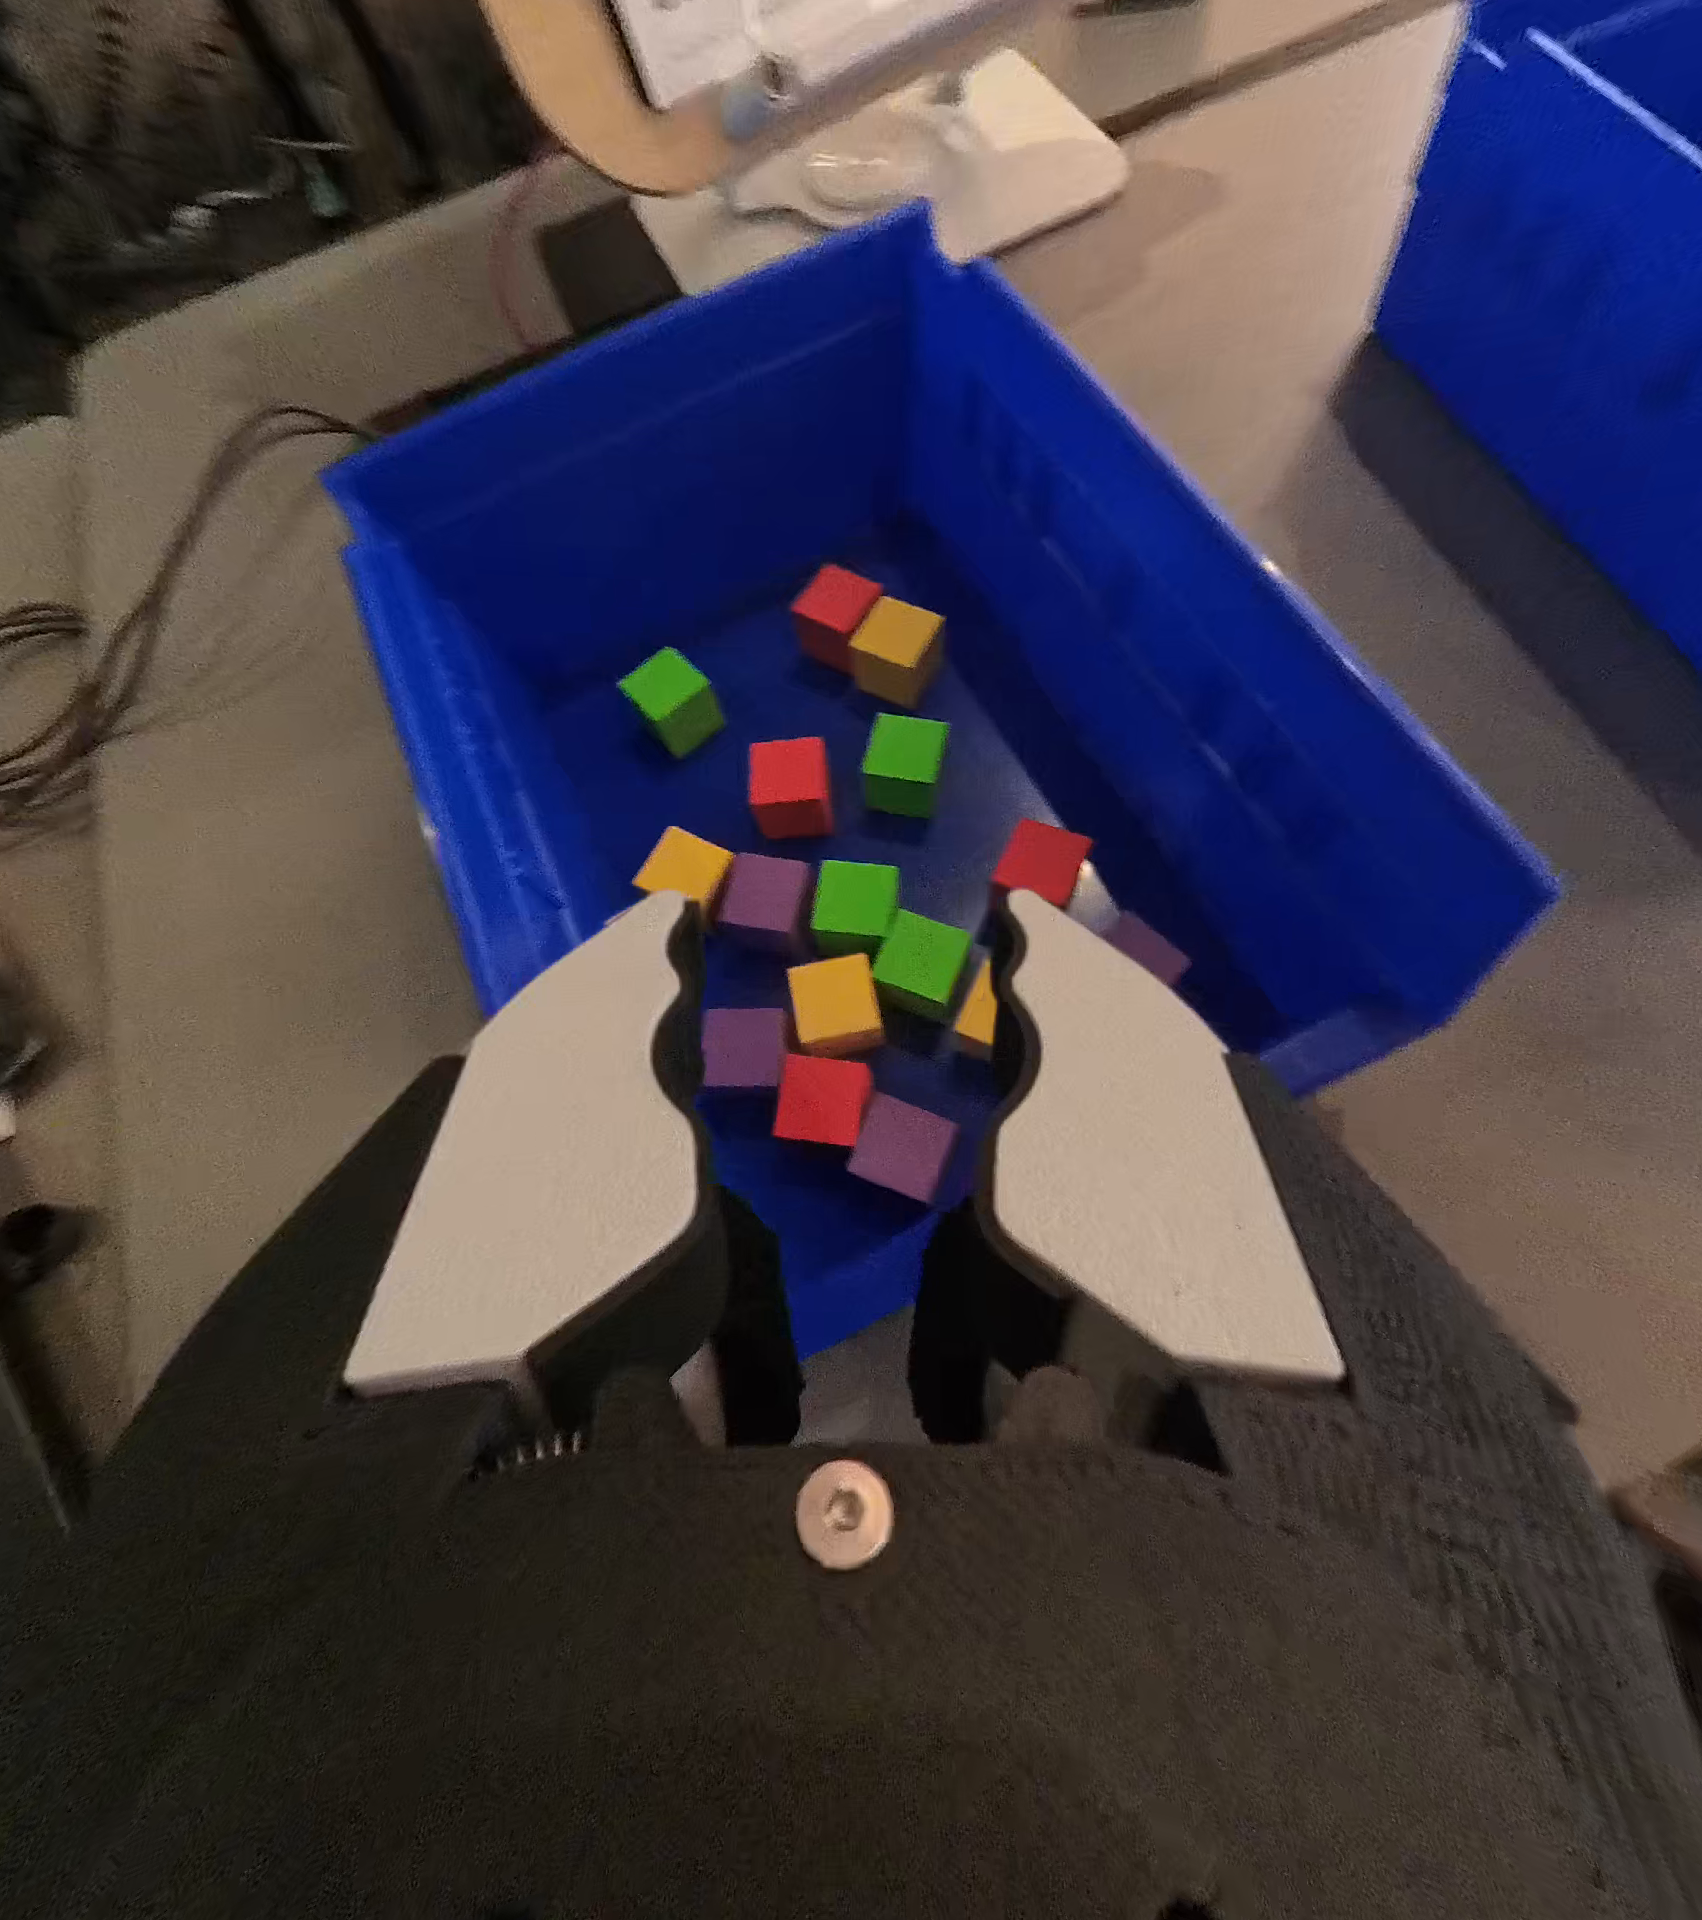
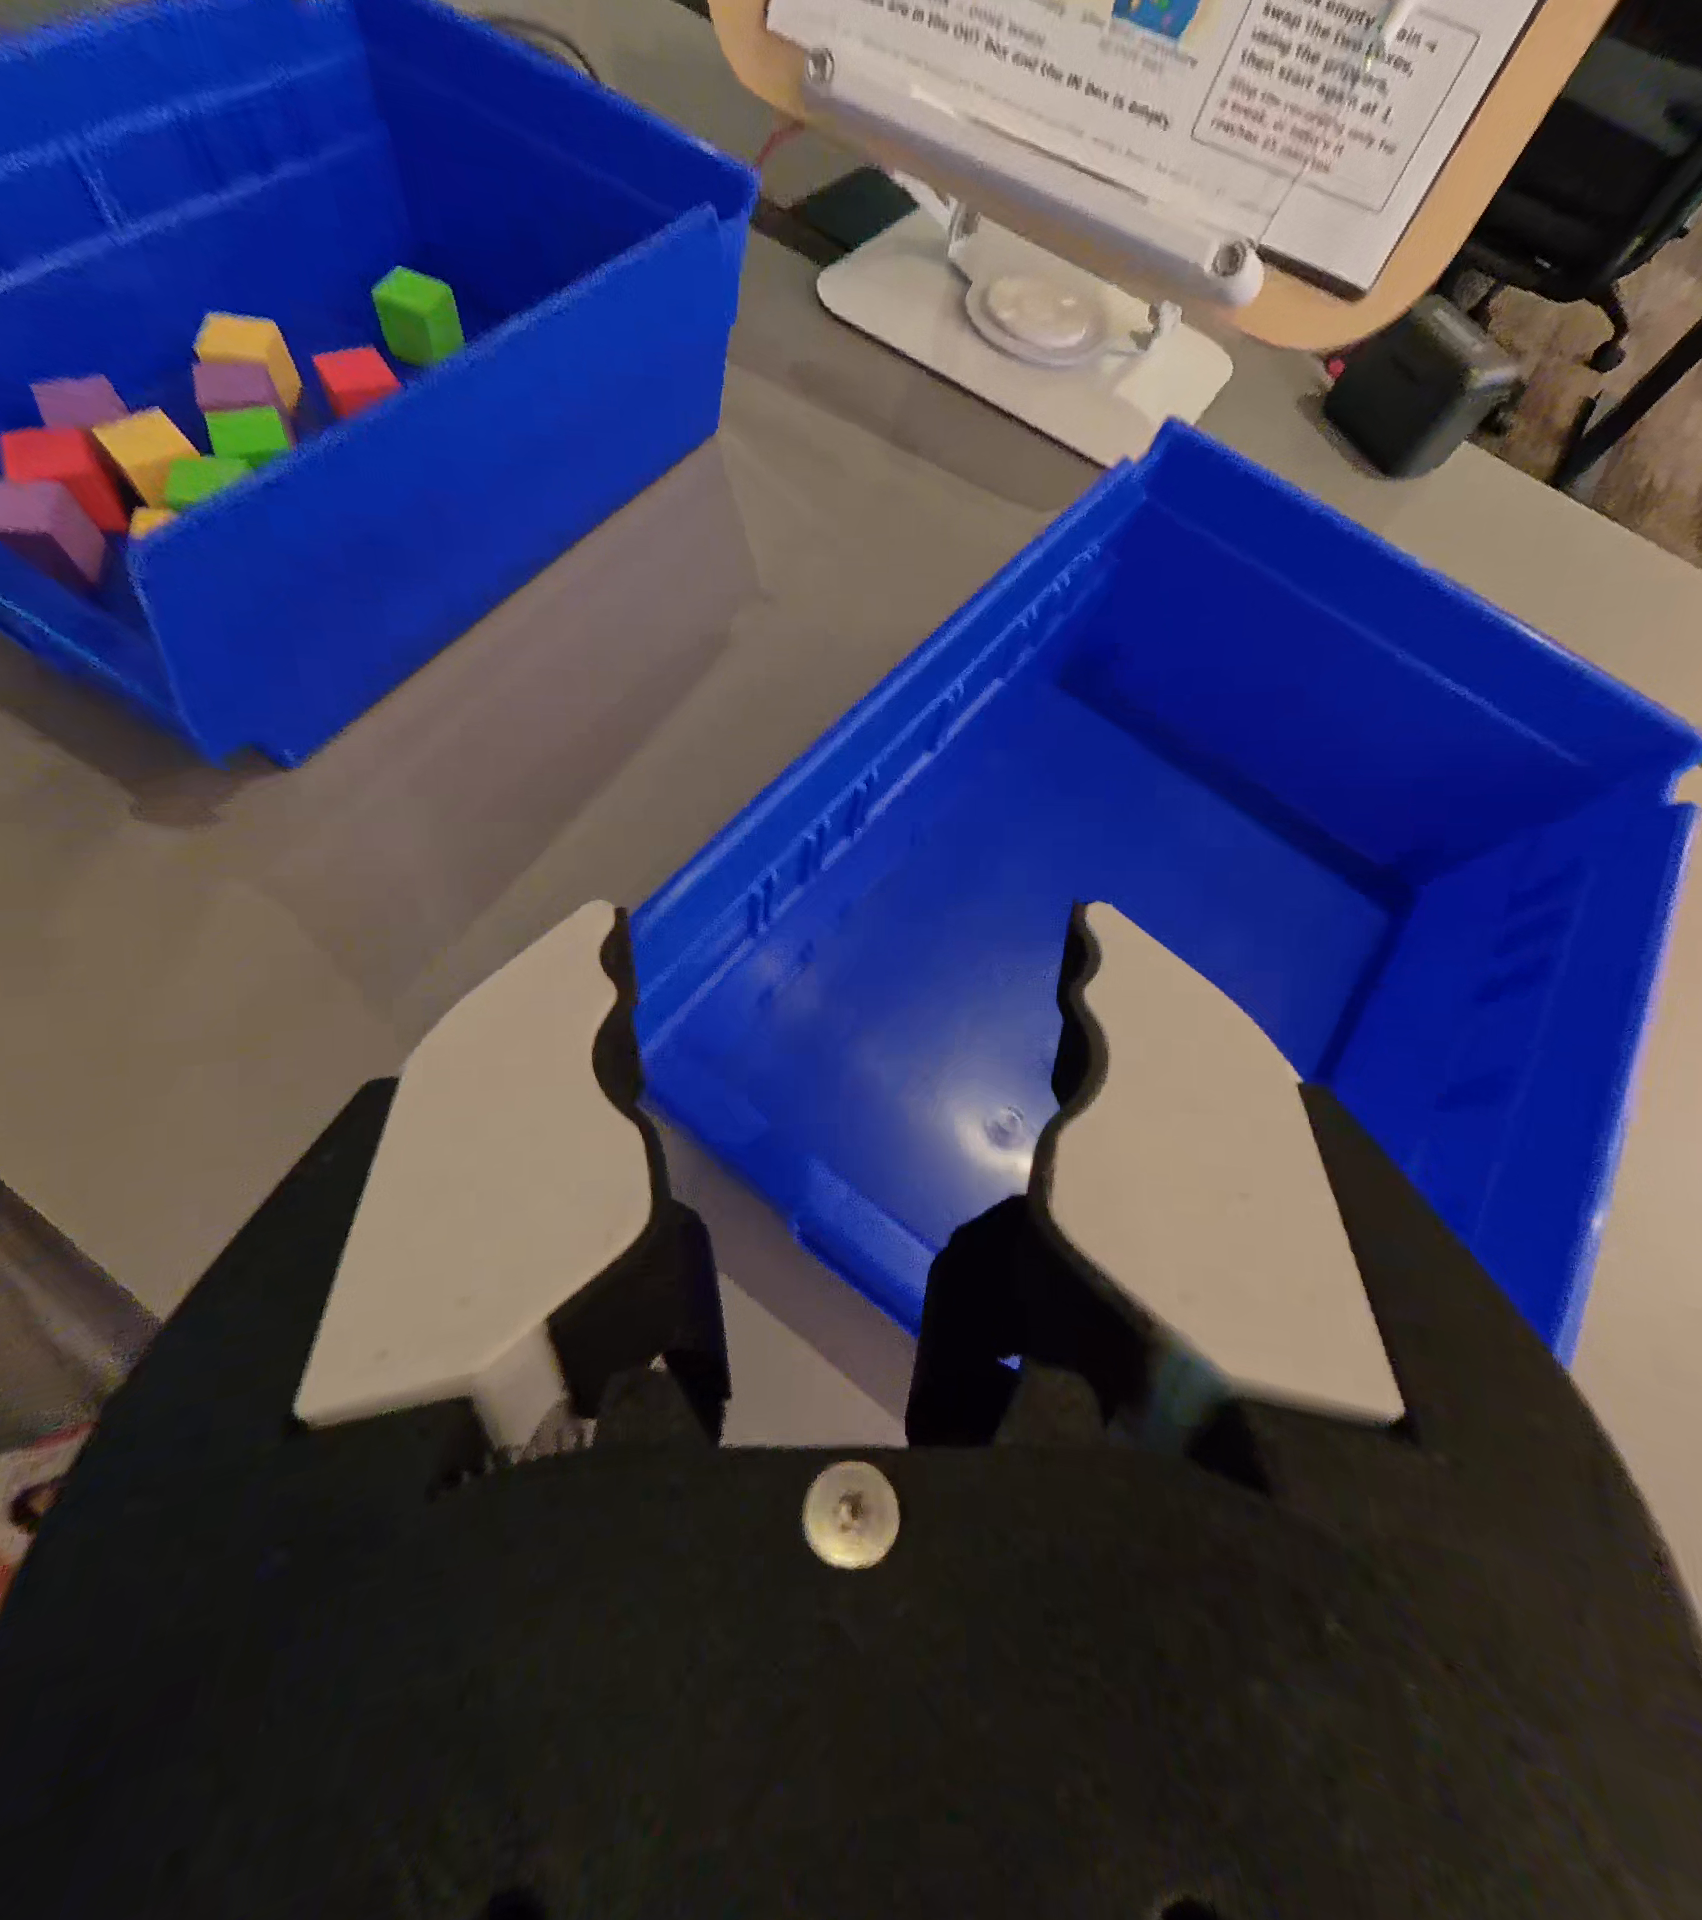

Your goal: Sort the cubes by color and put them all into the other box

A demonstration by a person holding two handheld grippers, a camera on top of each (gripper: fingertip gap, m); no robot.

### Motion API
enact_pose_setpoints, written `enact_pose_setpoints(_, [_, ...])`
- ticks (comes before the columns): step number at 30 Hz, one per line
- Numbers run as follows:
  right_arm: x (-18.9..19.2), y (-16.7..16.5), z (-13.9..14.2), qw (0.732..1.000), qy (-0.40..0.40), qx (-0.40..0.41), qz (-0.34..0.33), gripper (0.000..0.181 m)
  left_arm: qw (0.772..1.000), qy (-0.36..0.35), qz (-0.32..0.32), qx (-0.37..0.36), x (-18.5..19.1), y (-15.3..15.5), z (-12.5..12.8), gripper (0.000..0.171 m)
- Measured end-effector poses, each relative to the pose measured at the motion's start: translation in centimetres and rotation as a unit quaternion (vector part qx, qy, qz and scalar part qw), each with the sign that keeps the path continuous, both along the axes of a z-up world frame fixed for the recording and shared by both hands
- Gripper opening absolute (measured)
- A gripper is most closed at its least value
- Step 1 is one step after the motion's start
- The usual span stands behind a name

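Observation:
A blue bin [image 1: 1190, 665] holds several small cubes in red, green, yellow and purple. My left gripper [image 1: 847, 914] is open and empty, held above the bin's near end, with a green cube [image 1: 855, 902] and a yellow cube [image 1: 834, 1003] showing between its fingers. My right gripper [image 2: 847, 914] is open and empty, held over the near corner of a second blue bin [image 2: 1512, 997] with nothing in it. The bin with cubes also shows in the right wrist view [image 2: 431, 520], at the upper left.
Both bins stand on a grey table [image 2: 307, 935]. A stand with a printed sheet [image 2: 1086, 135] on a white base [image 2: 1023, 322] stands behind the bins. Dark cables [image 1: 47, 707] lie at the table's left. The empty bin's side shows in the left wrist view [image 1: 1605, 364].

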State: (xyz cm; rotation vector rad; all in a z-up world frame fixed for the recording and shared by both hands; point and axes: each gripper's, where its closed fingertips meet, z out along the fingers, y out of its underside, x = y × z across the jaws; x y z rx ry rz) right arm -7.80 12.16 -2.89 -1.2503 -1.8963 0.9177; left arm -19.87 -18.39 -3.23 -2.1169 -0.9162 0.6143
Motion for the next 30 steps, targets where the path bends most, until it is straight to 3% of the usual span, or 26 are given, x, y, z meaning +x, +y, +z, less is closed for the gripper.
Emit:
enact_pose_setpoints(4, [0.8, 0.8, -0.8, 1.0, -0.009, 0.014, 0.008, 0.076, 0.995, -0.01, -0.053, -0.088, -0.6, 0.2, -1.1, 0.06])
enact_pose_setpoints(10, [1.1, 0.8, -0.4, 0.997, 0.005, 0.063, 0.034, 0.071, 0.982, -0.014, -0.149, -0.119, 0.4, 2.9, -3.1, 0.074])
enact_pose_setpoints(13, [1.0, 1.8, -1.2, 0.995, -0.004, 0.094, 0.02, 0.07, 0.976, -0.03, -0.177, -0.122, 0.4, 4.0, -4.8, 0.067])
enact_pose_setpoints(16, [1.0, 2.8, -1.5, 0.996, -0.012, 0.086, 0.003, 0.07, 0.975, -0.12, -0.161, -0.1, 0.1, 5.2, -6.2, 0.052])
enact_pose_setpoints(19, [1.2, 3.7, -0.9, 0.997, -0.002, 0.078, -0.008, 0.07, 0.966, -0.188, -0.149, -0.097, -0.1, 5.9, -7.3, 0.049])
enact_pose_setpoints(25, [1.7, 5.4, -0.1, 0.997, 0.008, 0.076, -0.03, 0.07, 0.954, -0.222, -0.141, -0.148, -1.1, 6.6, -10.2, 0.049])
enact_pose_setpoints(30, [1.9, 5.7, 0.0, 0.997, 0.009, 0.074, -0.032, 0.069, 0.951, -0.23, -0.135, -0.157, -1.3, 7.2, -11.0, 0.049])
